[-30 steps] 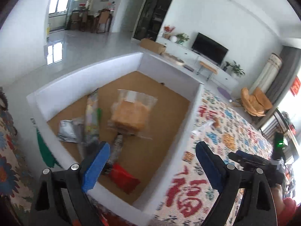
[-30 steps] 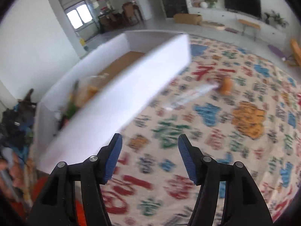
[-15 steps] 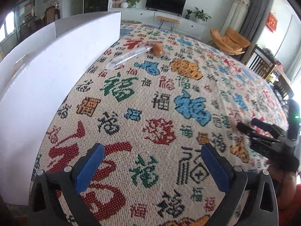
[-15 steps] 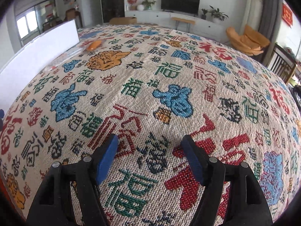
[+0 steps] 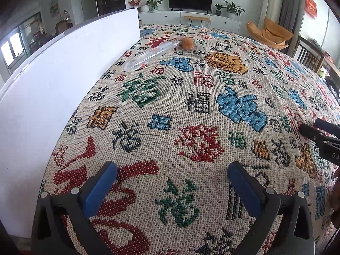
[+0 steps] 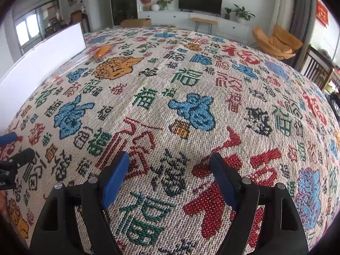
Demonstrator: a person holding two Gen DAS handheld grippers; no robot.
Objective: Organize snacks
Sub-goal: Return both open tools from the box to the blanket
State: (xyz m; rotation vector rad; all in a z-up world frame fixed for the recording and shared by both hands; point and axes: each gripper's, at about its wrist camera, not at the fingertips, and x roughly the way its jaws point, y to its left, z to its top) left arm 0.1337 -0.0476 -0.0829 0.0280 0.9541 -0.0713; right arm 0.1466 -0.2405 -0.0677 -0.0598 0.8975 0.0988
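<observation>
My left gripper is open and empty, low over the patterned tablecloth. My right gripper is open and empty, also low over the cloth. A small orange snack in clear wrap and a long clear packet lie far ahead next to the white box wall. In the right wrist view the orange snack lies far left by the box wall. The box's inside is hidden.
The right gripper's tip shows at the right edge of the left wrist view; the left gripper's tip shows at the left edge of the right wrist view. Chairs and a TV cabinet stand beyond the table.
Both grippers swung away from the white box and dropped low over the tablecloth. The box's inside with its snacks has gone out of view. Both stay open.
</observation>
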